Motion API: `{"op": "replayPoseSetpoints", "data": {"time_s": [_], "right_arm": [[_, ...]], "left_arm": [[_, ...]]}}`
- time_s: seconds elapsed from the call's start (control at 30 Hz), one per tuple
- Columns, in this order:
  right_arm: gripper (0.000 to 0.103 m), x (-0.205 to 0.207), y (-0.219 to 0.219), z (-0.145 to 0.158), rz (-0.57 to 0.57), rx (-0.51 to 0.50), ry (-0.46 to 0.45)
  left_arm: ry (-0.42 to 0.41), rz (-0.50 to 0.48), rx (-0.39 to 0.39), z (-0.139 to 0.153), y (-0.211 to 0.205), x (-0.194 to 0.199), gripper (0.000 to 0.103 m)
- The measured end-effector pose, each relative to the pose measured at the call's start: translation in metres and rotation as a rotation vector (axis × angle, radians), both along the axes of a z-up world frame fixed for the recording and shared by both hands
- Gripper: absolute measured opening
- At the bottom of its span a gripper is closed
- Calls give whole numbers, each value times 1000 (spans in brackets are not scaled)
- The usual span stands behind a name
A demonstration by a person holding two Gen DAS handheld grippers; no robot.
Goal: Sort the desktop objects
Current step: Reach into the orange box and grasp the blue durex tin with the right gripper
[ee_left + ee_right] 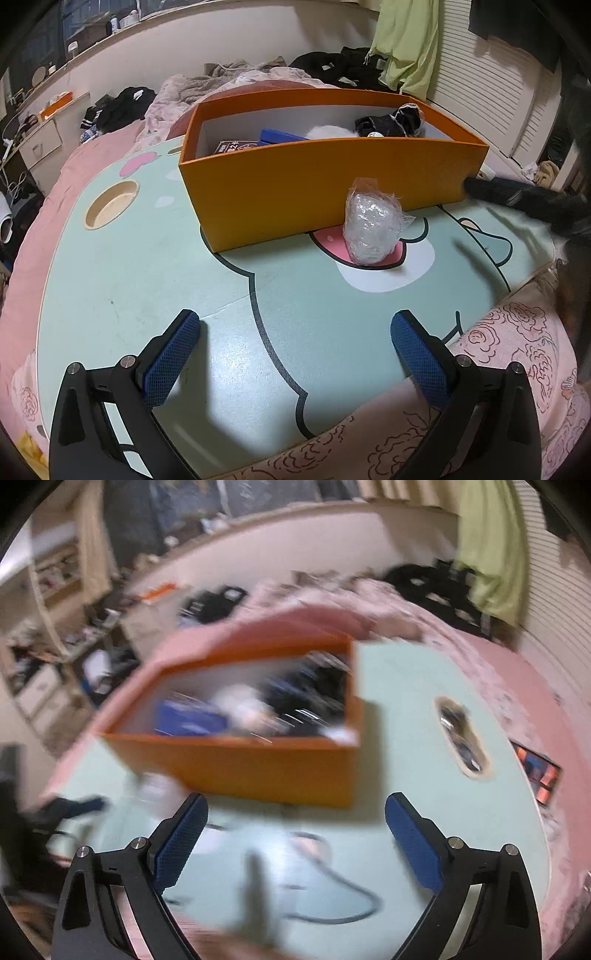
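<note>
Through the left wrist camera I saw my left gripper point(295, 350) spread wide above the near edge of the mint-green lap table point(147, 266), its blue pads point(171, 356) with nothing between them. An orange box point(314, 192) stood toward the far edge of the table, open at the top. Inside it lay a blue item point(280, 136), a dark printed packet point(232, 147), something white point(328, 131) and a black bundle point(391, 120) at the right end. A crumpled clear plastic wrapper point(371, 221) stood on the table touching the box's near wall, over the printed pink mouth. At the table's left edge sat a round cup recess point(110, 205). A blurred dark finger of the other tool point(517, 195) reached in from the right edge, near the box's right corner.

The right wrist camera was badly smeared. My right gripper point(295, 834) stood wide too, nothing between its pads, over the table's near part with the orange box point(258, 764) just ahead. The box held blue, white and black shapes I could not tell apart. A pale blur point(159, 786) by the box's near left corner was possibly the wrapper.
</note>
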State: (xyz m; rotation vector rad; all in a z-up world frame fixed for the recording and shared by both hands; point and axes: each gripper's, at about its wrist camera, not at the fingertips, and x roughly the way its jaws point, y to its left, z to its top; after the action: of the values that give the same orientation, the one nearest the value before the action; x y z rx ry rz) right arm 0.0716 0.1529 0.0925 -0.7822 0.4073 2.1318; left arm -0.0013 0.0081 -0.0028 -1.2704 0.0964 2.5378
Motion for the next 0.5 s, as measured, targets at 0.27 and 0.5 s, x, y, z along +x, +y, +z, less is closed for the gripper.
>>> {"op": "replayPoseSetpoints", "data": {"time_s": [0.27,0.5], "right_arm": [[89,-119,37,37,238,-233,-110],[83,-157,68,-15,89,-369,-355]], "left_arm": [[1,-10,3,1,1,0,103],[3,-22,8,1,0,0,103]]}}
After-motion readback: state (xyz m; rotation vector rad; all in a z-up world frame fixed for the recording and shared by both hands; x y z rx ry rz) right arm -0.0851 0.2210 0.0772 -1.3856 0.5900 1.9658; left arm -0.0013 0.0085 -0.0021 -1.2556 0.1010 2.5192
